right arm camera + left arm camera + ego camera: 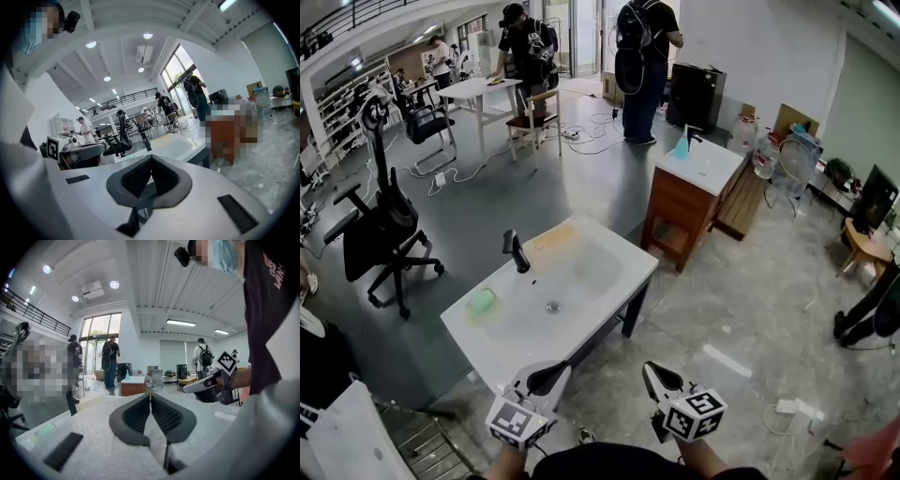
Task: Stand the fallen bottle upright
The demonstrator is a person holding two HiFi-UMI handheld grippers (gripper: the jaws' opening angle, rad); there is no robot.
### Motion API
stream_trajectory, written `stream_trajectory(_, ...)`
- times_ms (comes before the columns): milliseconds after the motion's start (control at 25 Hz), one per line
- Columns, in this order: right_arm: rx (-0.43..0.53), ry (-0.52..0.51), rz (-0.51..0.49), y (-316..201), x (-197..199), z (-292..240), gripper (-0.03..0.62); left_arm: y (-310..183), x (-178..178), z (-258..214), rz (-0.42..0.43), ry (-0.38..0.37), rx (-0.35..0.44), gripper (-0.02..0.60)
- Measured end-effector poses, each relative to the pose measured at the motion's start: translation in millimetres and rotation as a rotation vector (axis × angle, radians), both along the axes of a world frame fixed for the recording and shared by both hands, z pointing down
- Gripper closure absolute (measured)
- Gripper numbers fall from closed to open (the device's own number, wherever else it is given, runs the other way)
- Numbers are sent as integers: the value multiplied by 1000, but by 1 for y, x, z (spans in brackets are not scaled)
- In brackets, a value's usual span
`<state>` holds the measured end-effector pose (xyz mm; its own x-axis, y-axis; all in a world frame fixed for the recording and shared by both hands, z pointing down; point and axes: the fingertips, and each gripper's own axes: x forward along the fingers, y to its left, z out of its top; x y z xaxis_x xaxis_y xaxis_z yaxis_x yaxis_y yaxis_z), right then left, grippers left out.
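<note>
A pale green bottle (481,301) lies on its side on the left deck of the white sink (609,281), near the black faucet (517,251). In the left gripper view the bottle (42,431) shows low at the left, by the faucet (71,404). My left gripper (559,369) hovers at the sink's near edge, jaws shut and empty. My right gripper (650,368) hangs beside it over the floor, also shut on nothing. The pads meet in the left gripper view (150,395) and in the right gripper view (150,158). Both grippers are well short of the bottle.
A tan block (553,238) rests on the sink's far rim. A wooden cabinet (680,211) with a second basin and a blue bottle (682,145) stands behind on the right. A black office chair (380,230) is at the left. Two people stand far back.
</note>
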<state>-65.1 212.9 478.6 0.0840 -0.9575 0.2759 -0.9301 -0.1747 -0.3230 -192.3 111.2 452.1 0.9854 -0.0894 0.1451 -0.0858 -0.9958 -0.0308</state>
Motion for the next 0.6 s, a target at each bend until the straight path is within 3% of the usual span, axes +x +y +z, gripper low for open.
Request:
stream_trajectory(200, -26, 145, 41, -19, 15, -6, 589, -14, 9, 9, 40, -11, -34, 555)
stream_trajectory(440, -12, 117, 49, -42, 34, -2, 556, -31, 25, 23, 46, -21, -50, 548)
stream_trajectory(480, -10, 103, 46, -45, 39, 1, 549, -34, 29, 26, 37, -28, -55, 532)
stream_trajectory(600, -1, 51, 28, -58, 60, 9, 511, -47, 46, 35, -4, -50, -71, 385)
